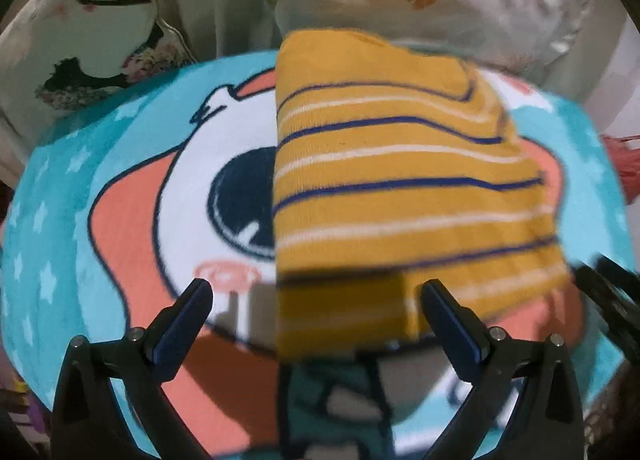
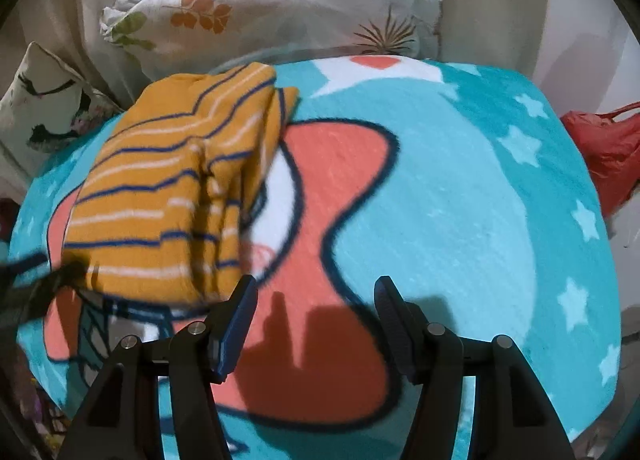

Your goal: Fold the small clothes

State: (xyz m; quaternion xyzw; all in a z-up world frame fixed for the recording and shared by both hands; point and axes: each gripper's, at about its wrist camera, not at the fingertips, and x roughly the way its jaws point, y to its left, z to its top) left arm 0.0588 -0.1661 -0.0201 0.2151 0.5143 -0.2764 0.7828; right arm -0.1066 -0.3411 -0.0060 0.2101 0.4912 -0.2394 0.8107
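Note:
A small mustard-yellow garment with navy and white stripes (image 1: 400, 180) lies folded on a teal cartoon blanket (image 1: 60, 220). In the left wrist view its near edge sits between the two fingers of my left gripper (image 1: 316, 300), which is open and not clamped on it. In the right wrist view the garment (image 2: 172, 196) lies to the left, layered in folds. My right gripper (image 2: 314, 300) is open and empty over the blanket (image 2: 480, 200), just right of the garment's near corner. The left gripper's dark tip (image 2: 36, 280) shows at the left edge.
White floral pillows (image 2: 260, 0) and a printed cushion (image 2: 44, 108) lie behind the blanket. A red plastic bag (image 2: 604, 152) sits off the right side. The blanket's edges curve down at left and right.

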